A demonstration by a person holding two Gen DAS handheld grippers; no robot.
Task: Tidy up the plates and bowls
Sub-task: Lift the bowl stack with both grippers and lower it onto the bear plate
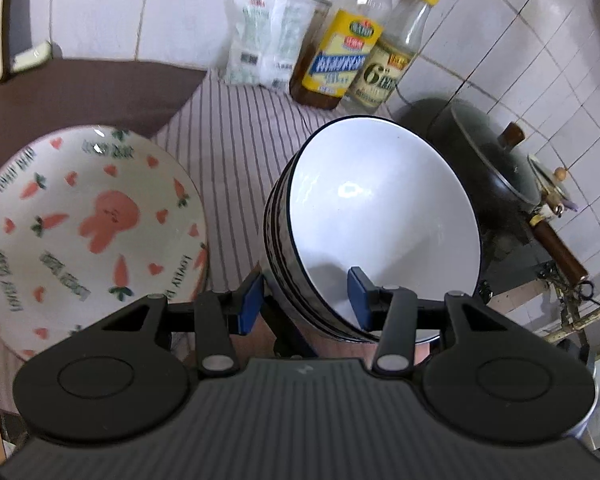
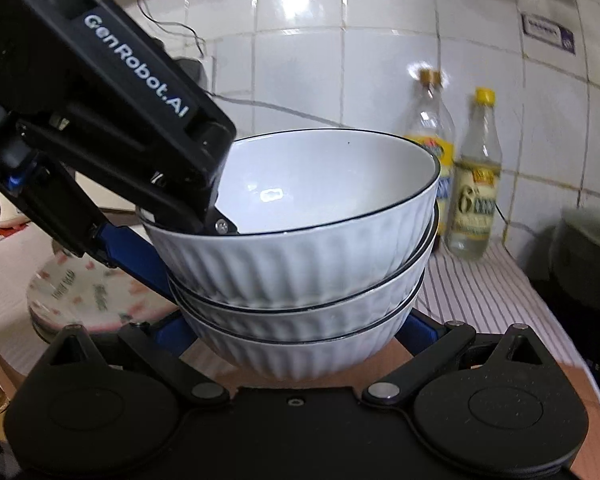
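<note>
I am holding a stack of three white ribbed bowls (image 2: 300,256) between both claws, and the stack is my landmark here. My left gripper (image 1: 306,300) is clamping the near wall of the stack: one blue pad (image 1: 360,296) is sitting inside the top bowl, the other is pressing on the ribbed outside, so the jaws are standing partly closed on the rims, gripping all three walls together so they cannot slide apart. My right gripper (image 2: 296,332) is cradling the bottom bowl from below, its blue fingers (image 2: 418,328) reaching along either side of the base; they seem to be pressing the bowl, though I cannot be sure of firm contact on both sides. The stack is tilting towards the left claw and hanging clear of the striped cloth (image 1: 236,136), which I judge is why I am supporting it from two sides.

Left of the stack, the carrot-patterned plate (image 1: 88,220) is lying on the cloth. Behind the stack, two bottles (image 2: 452,168) are standing against the tiled wall. To its right, a dark pan (image 1: 484,168) is resting.
</note>
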